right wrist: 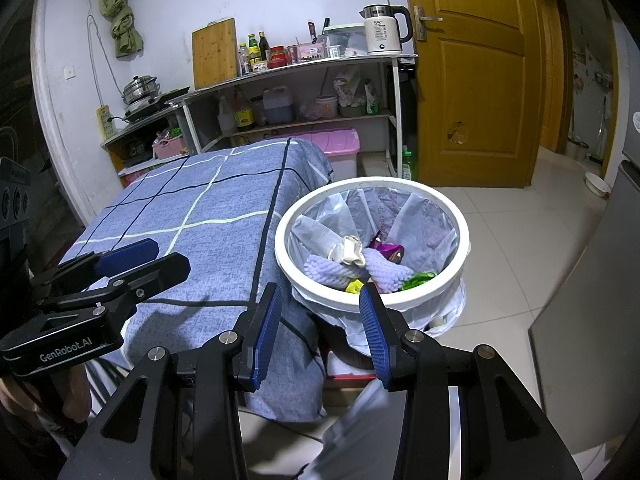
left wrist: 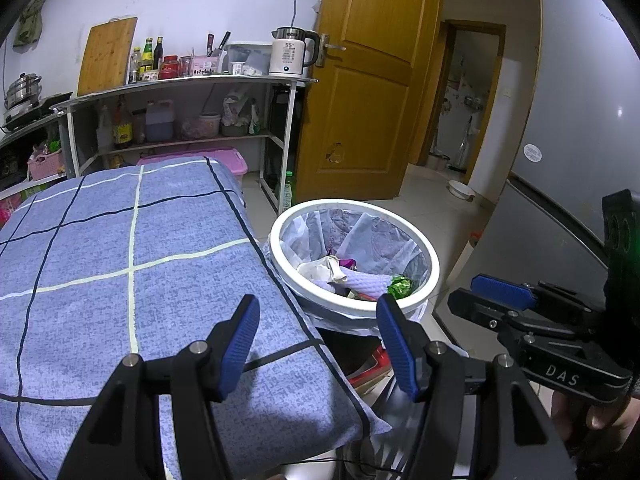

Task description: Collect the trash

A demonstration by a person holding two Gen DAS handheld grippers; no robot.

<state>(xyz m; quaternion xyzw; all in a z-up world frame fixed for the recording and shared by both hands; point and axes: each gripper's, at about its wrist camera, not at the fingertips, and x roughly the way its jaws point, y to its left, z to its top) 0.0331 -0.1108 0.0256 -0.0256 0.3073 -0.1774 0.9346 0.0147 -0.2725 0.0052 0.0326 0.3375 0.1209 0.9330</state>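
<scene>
Trash bin (right wrist: 460, 240): white rim, clear liner bag, sits on the floor tiles just beside the right edge of the table. Already in it: purple foam netting (right wrist: 380, 270), a crumpled pale wrapper (right wrist: 350, 252), a purple snack packet (right wrist: 386, 249), green (right wrist: 418, 280) and yellow scraps. Blue checked tablecloth (right wrist: 192, 216) shows no loose trash in either view.

Left gripper (left wrist: 316, 340): fingers spread, nothing between the pads, hovering over the table's right edge with the bin rim just ahead. Right gripper (right wrist: 320, 326): also spread and empty, over the gap between table corner and bin.

My read: collection looks nearly or fully done; the step in hand is either a final sweep or dealing with the liner. To do it well:
- check the floor around the bin and under the cloth overhang first; that zone is mostly hidden
- if lifting the liner, pinch the film below the rim on opposite sides, one gripper each; thin film will likely slip or tear under a one-sided pull

Readable text: "GenRobot.AI" on the left gripper body (right wrist view), "DAS" on the right gripper body (left wrist view), "55" on the white kettle (right wrist: 382, 32). Liner print and bottle labels are too small to read.
</scene>
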